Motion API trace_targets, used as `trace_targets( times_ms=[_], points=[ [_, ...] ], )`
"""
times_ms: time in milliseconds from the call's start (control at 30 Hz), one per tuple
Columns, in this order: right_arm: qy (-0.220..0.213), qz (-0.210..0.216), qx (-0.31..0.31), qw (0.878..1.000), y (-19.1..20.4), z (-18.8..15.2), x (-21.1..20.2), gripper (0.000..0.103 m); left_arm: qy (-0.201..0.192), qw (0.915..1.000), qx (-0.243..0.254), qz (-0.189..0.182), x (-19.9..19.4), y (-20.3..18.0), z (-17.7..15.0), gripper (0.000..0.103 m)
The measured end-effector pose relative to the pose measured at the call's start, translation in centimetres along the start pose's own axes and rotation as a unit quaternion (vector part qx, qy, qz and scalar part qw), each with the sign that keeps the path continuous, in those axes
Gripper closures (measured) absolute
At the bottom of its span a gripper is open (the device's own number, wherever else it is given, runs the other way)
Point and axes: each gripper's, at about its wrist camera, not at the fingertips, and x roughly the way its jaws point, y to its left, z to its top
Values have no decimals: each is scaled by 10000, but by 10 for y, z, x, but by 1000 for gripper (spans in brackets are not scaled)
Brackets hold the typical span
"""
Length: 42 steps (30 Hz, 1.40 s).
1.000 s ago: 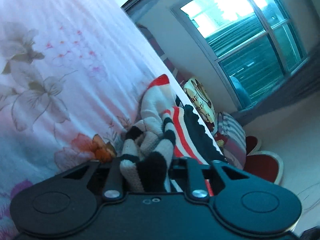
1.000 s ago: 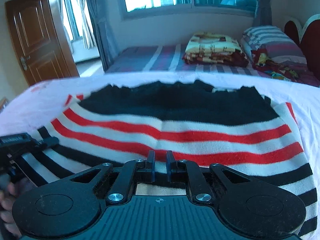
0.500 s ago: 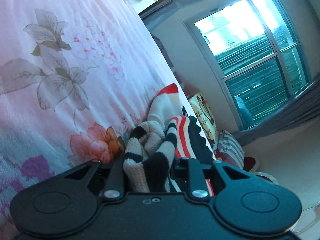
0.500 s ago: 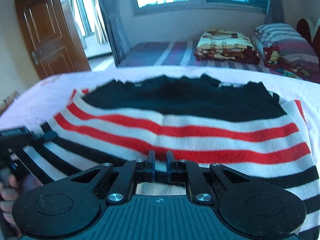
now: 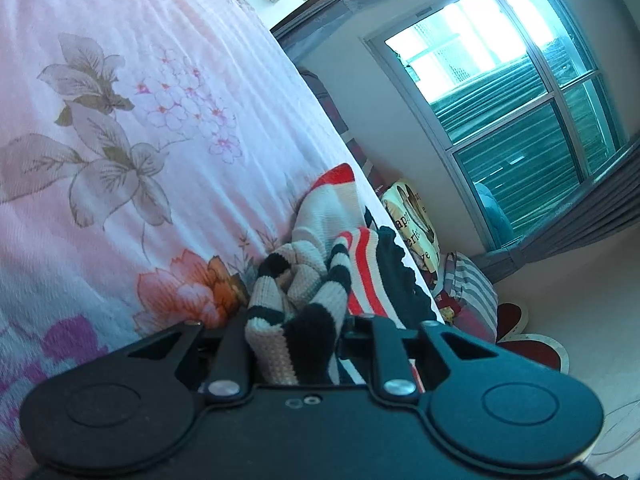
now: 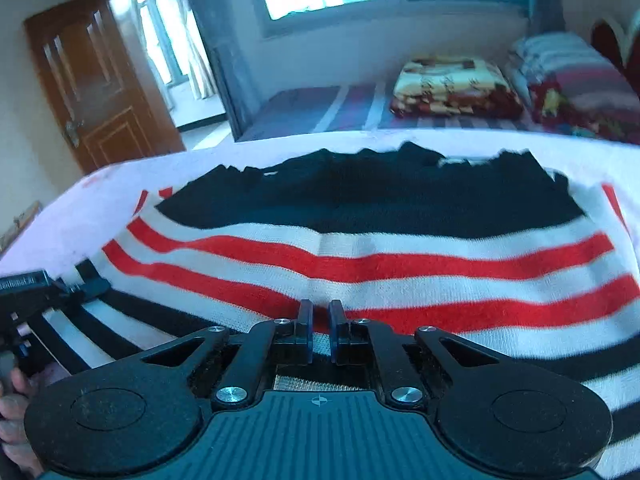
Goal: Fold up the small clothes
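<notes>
A knitted sweater (image 6: 360, 256) with red, white and black stripes lies spread on the pink flowered bedsheet (image 5: 160, 120). My right gripper (image 6: 320, 312) is closing on its near edge, and the fingers stand almost together with cloth pinched between them. My left gripper (image 5: 298, 320) holds a bunched fold of the sweater (image 5: 360, 276), which fills the gap between its fingers as the jaws close a little more. In the right wrist view the left gripper (image 6: 80, 288) reaches onto the sweater's left side, with a person's hand (image 6: 16, 400) behind it.
Beyond the sheet's far edge (image 6: 120, 184) stands a second bed with a folded patterned blanket (image 6: 452, 84) and striped pillows (image 6: 568, 60). A brown door (image 6: 92, 80) is at the left. A large window (image 5: 508, 92) fills the wall.
Both wrist views have tilted slightly, and the left one now shows more of the flowered sheet. The sweater stays in both grips. The right fingers have drawn closer together.
</notes>
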Motion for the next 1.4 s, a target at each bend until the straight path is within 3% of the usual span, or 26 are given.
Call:
trace_targets(
  times_ms=[367,600,700,800,933,1000,1033,1067,1100,1133,1167,1233,1300,1333,1400],
  points=[
    [57,99,77,9999,-9,-2,2,98,-143,9995,216,-184,-11,-24,7,86],
    [72,262,280,9992,-18,0,-1,98,-242,9930,988,-601,-32,-84,-4,86],
    [94,391,501,9979,-25,2,-1,98,-129,9853,1491,-820,-36,-121,-20,86],
    [190,710,964,9926,-42,6,-6,98,106,9740,2122,-792,-29,-160,-47,86],
    [-274,723,2191,9726,-106,3,-53,97,617,9540,2878,-572,-5,-196,-99,86],
    [-381,764,2612,9615,-142,-4,-77,97,1092,9394,3226,-401,19,-207,-136,86],
    [-411,799,2726,9579,-156,-7,-88,94,1274,9332,3347,-302,30,-209,-153,84],
    [-395,826,2826,9549,-169,-10,-97,84,1469,9251,3494,-216,41,-211,-170,79],
    [-401,801,2923,9521,-181,-11,-107,38,1596,9171,3650,-127,49,-211,-185,79],
    [-522,794,2987,9496,-189,-13,-117,17,1520,9108,3838,-67,51,-213,-198,71],
    [-721,943,2989,9469,-196,-13,-128,17,1414,9046,4019,-154,48,-217,-208,41],
    [-754,992,2991,9461,-204,-10,-140,18,1575,9001,4027,-539,40,-224,-219,18],
    [-786,1138,3049,9423,-207,-7,-144,20,1504,8914,4231,-613,28,-231,-220,27],
    [-781,1175,3060,9415,-207,-7,-144,22,1496,8946,4161,-646,23,-230,-213,37],
    [-696,1171,2984,9447,-200,-4,-142,23,1402,9119,3801,-656,15,-221,-190,38]
  ],
)
